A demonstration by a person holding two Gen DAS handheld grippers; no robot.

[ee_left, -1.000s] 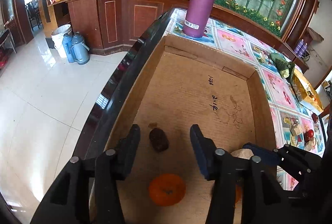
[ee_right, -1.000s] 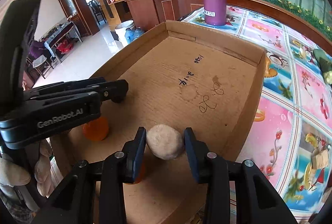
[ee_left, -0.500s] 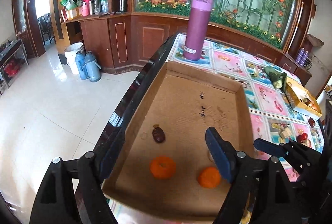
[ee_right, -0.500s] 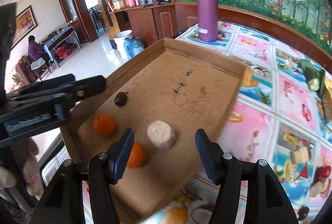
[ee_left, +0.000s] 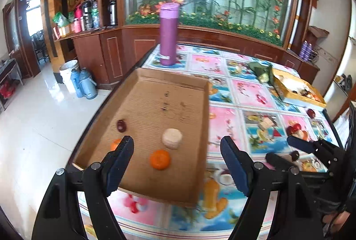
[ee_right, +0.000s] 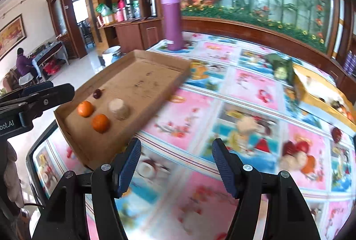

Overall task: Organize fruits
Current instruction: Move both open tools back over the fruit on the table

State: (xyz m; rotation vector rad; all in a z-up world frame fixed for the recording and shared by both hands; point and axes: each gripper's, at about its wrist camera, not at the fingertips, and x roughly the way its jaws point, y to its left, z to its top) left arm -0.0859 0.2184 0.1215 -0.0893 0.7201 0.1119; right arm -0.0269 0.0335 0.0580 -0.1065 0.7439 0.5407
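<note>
On the flowered worktop (ee_right: 251, 88), both tools, left tool (ee_left: 178, 162) and right tool (ee_right: 175, 161), gape wide and empty; the next fetch (probably) targets loose fruit (ee_right: 298, 155) near the right edge for the cardboard tray (ee_right: 175, 77).

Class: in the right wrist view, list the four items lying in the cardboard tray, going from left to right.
Orange → dark fruit → second orange → beige cake.

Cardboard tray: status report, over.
Left gripper, right gripper open, empty. Cardboard tray holds two oranges, pale fruit, dark fruit. Nothing blocking.
</note>
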